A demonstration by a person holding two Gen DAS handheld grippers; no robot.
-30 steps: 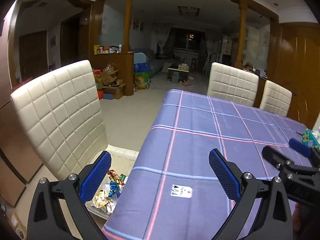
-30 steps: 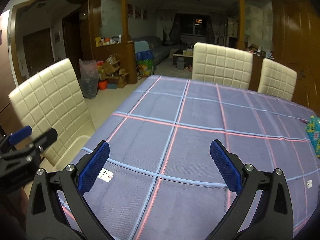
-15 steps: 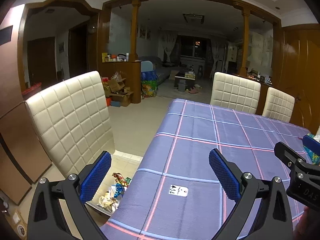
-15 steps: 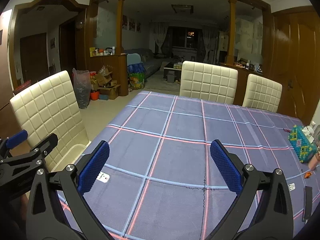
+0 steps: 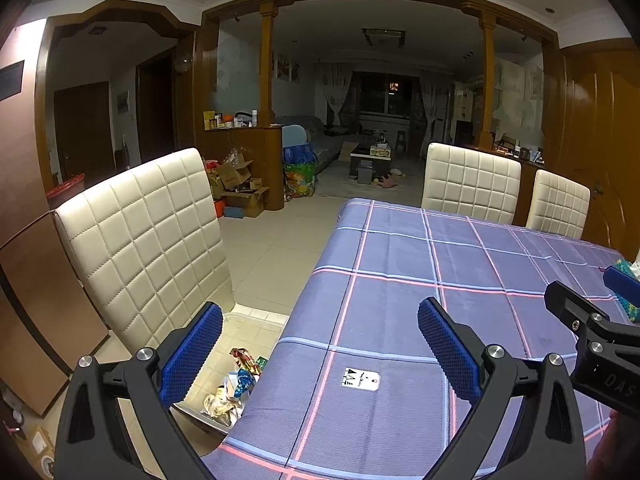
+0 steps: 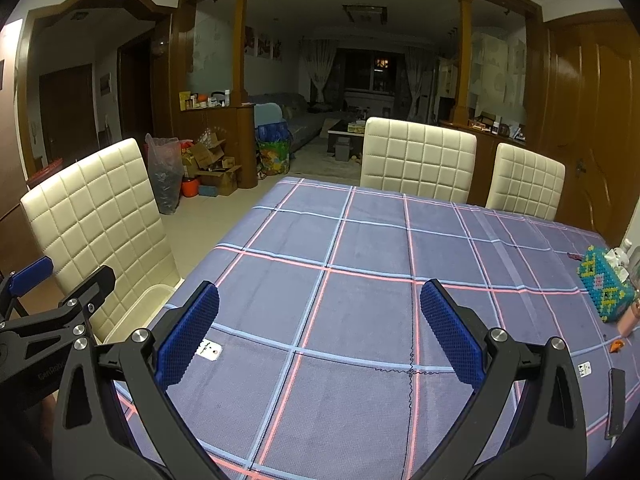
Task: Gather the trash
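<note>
From the left wrist camera, the left gripper hangs above the near left corner of the table, with its blue pads wide apart and nothing between them. The table carries a purple cloth with pink and pale blue lines. A small white tag lies on the cloth near the near edge. Below the left edge of the table, a white bin stands on the seat of a cream quilted chair, and the trash, crumpled paper and coloured wrappers, lies inside it. The right gripper shows at the right side. Two more cream chairs stand at the far edge. Behind them the room opens through a wooden arch to a dim living room with cardboard boxes on the tiled floor.

From the right wrist camera, the right gripper is above the near edge of the table, also spread wide and holding nothing. The white tag lies near the left pad. A beaded turquoise box sits at the right edge of the table, with a small orange item and a second tag nearer the right corner. The left gripper appears at the left, in front of the cream chair, where only the rim of the white bin shows. A full plastic bag stands on the floor by the boxes.
</note>
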